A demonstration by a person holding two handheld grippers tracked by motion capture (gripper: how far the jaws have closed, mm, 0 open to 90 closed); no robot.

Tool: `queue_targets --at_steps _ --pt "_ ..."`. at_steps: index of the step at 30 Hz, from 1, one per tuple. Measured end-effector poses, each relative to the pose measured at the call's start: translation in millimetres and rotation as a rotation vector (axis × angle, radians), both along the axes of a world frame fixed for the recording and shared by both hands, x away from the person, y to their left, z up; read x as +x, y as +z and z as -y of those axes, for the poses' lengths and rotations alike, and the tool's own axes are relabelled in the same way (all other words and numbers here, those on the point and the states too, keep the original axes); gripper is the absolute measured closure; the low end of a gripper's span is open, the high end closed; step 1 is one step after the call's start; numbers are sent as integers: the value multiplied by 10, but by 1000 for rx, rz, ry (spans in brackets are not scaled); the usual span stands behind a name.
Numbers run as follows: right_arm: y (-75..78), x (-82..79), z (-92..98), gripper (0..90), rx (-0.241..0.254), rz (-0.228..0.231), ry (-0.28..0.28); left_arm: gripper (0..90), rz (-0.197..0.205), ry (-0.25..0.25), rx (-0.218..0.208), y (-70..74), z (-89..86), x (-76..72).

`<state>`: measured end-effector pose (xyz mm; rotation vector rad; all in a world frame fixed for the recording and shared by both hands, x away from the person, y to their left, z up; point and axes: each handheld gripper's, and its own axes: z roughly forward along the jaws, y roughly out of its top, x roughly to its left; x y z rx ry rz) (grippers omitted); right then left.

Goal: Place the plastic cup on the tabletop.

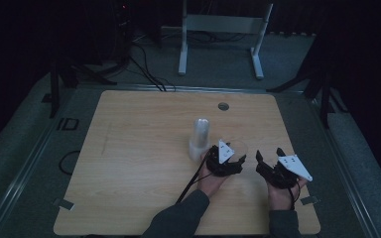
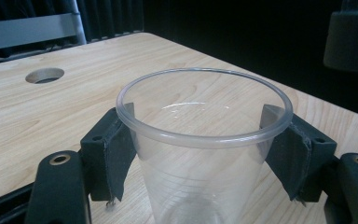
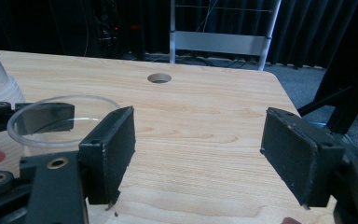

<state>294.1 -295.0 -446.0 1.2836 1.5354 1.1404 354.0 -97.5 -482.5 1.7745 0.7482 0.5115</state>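
**Clear cup gripped at the rim, right jaws standing wide**

The wooden table [image 1: 144, 148] spreads pale and broad under the high camera, a round cable hole [image 1: 223, 106] near its far edge and a white metal frame [image 1: 223, 29] on the floor beyond. Left of centre stands a stack of clear plastic cups [image 1: 200, 136], upside down, tapering to its top.

Just right of that stack, toward the near edge, is the single clear plastic cup [image 2: 200, 140]: upright, mouth up, see-through, with a thick rolled rim and faint rings down its wall. The wood grain reads straight through it.

The left gripper [image 1: 226, 161] has it. In the left gripper view the two black pads [image 2: 116, 154] press on opposite sides of the cup just under the rim, clamped on its wall.

The right gripper [image 1: 270, 158] sits just to the right of the cup, apart from it, held in the person's hand [image 1: 280, 196]. Its jaws stand spread wide in the right gripper view, bare table between the pads [image 3: 116, 149], gripping nothing.
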Motion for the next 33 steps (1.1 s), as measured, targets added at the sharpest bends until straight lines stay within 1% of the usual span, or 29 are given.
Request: queue_targets --at_steps 6,12,14,17,20,25,27,29,33 --pt "5 -2 6 257 6 1 1 279 6 0 6 -16 2 3" --pt "4 -2 6 257 5 2 1 275 5 0 -7 -38 -14 -8" --pt "2 -1 3 257 3 2 1 262 3 -2 -4 -42 -17 -14" --pt "1 -2 -1 257 1 2 1 217 -11 -12 -3 -49 -14 -21" --pt "0 -1 -3 257 1 0 1 209 -21 -21 3 -56 -6 -35" --pt "-2 0 -5 257 -1 0 3 167 -38 -26 6 -54 -6 -53" --pt "-2 -1 -3 257 -1 0 2 156 -44 -15 12 -61 -11 -57" --pt "0 -3 0 257 1 1 1 151 -62 -10 6 -75 -34 -54" --pt "0 -3 -1 257 0 1 1 148 -66 -2 4 -91 -65 -69"
